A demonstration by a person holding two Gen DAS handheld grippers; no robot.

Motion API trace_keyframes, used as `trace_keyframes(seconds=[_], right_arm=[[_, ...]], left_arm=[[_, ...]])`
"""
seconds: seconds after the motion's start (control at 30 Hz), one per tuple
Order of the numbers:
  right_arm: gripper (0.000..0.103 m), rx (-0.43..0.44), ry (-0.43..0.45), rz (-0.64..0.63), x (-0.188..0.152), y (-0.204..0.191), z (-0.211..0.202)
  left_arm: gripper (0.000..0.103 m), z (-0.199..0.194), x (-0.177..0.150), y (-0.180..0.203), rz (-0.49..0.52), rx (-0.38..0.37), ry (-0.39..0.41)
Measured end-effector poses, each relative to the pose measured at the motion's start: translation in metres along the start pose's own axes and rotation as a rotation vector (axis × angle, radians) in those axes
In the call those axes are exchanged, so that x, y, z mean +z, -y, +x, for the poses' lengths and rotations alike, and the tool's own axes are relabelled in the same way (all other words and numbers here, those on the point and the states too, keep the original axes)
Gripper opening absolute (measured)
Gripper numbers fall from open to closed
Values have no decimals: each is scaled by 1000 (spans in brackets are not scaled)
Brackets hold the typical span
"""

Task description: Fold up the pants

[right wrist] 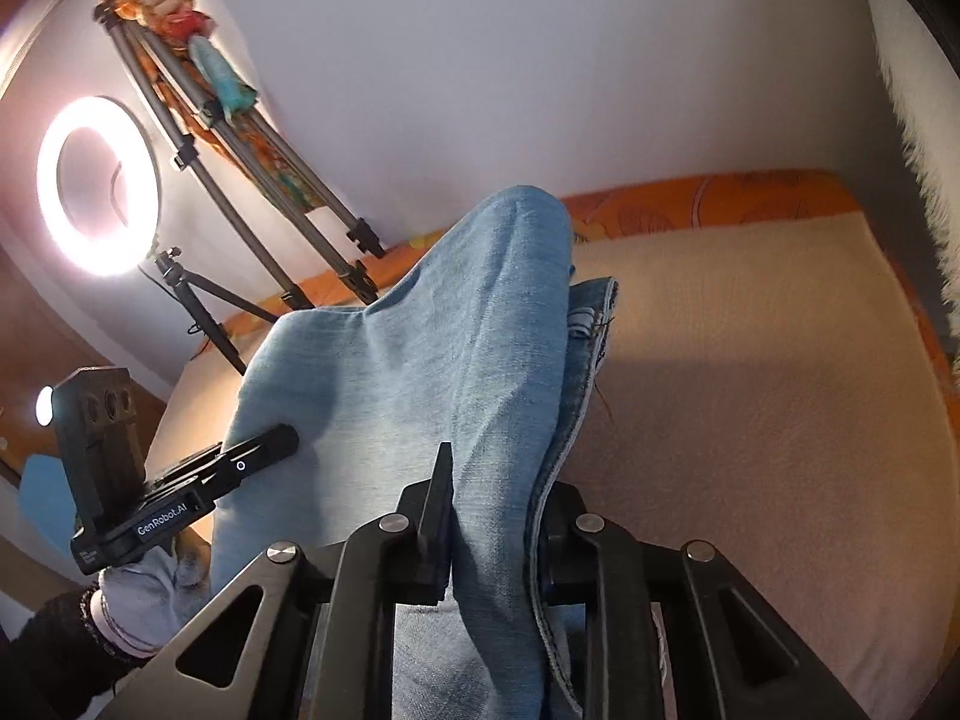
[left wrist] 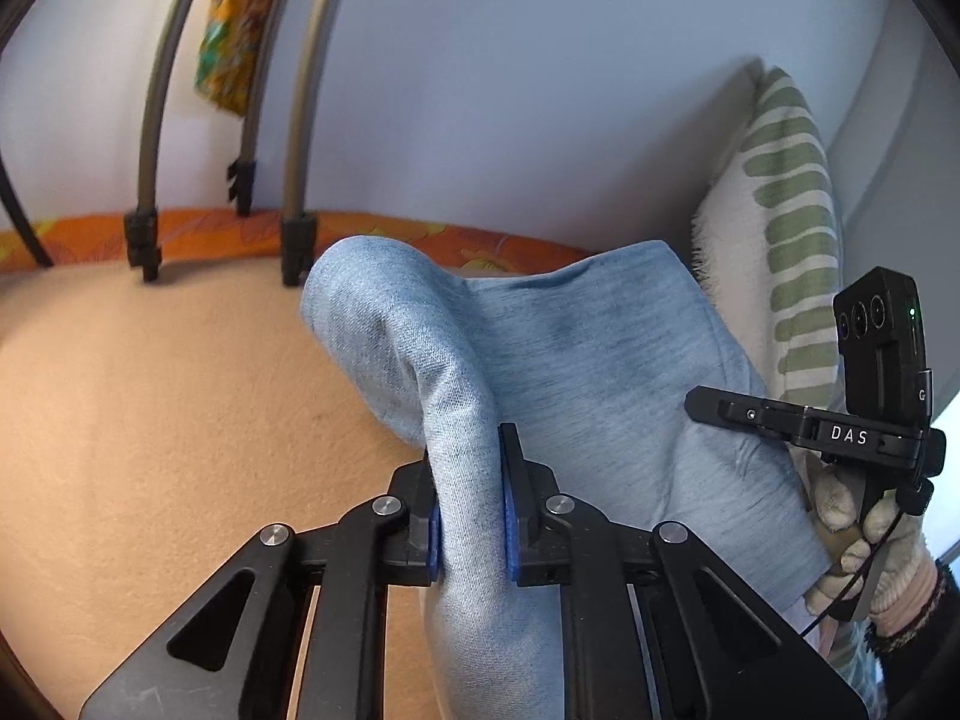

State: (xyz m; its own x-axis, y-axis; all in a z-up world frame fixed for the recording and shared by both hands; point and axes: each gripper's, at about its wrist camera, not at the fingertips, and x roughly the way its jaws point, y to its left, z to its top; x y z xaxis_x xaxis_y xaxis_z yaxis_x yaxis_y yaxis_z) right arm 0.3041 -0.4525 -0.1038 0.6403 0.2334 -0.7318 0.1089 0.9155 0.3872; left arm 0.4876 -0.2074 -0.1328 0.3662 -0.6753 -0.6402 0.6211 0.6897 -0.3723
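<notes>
While both tools are raised above the bed (left wrist: pixel 150 390), the left hand-held gripper (left wrist: pixel 471 516) is clamped on a fold of the pants (left wrist: pixel 570 360), and the right hand-held gripper (right wrist: pixel 495 516) pinches their other side, lifting the denim.

Both cams ride on the grippers, looking forward along the fingers, super close to the jeans (left wrist: pixel 540 360). Left one faces the wall with the pillow (left wrist: pixel 786 228) at its right edge. Right one tilts up toward the ring light (right wrist: pixel 99 186). Both catch the bed (left wrist: pixel 150 420), tripod (right wrist: pixel 252 168) and each other's gripper.
</notes>
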Motion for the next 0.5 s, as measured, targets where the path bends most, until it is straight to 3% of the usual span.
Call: trace_keyframes(seconds=[0.23, 0.5], right_arm=[[18, -11, 78, -22, 1, -8, -36], [18, -70, 183, -27, 27, 6, -69]], left_arm=[[12, -12, 22, 28, 75, -47, 41], [11, 9, 59, 55, 110, -72, 76]])
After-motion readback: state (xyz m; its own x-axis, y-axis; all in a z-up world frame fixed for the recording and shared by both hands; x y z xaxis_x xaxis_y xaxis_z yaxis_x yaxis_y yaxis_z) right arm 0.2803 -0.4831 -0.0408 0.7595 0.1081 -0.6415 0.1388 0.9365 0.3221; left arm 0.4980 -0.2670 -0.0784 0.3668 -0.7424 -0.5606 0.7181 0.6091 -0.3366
